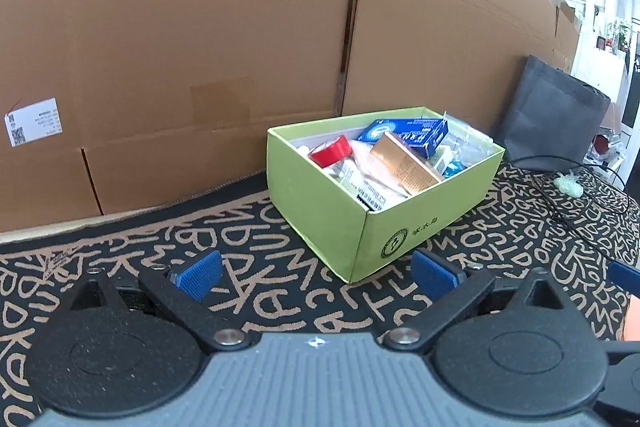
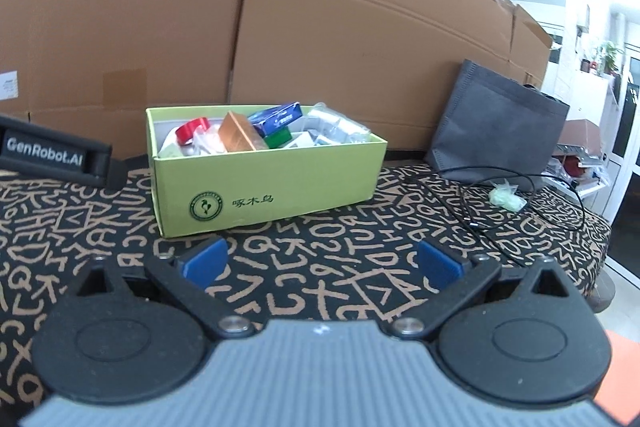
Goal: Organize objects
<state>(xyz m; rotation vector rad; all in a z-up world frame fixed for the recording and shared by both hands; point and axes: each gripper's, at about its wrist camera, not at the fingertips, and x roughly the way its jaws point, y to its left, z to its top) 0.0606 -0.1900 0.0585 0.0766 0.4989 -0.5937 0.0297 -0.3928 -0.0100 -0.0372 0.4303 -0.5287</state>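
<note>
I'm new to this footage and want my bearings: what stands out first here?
The lime-green box, crammed with a red tape roll, a copper carton and a blue carton, sits mid-scene on the letter-patterned cloth. Behind it rises a cardboard wall. Both the left claw and the right claw are open and empty.

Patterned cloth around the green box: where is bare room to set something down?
Free: the cloth between both open grippers and the green box, and left of the box toward the cardboard wall. Crowded: inside the box, and right of it, where the black cable, small green packet and grey bag lie.
</note>
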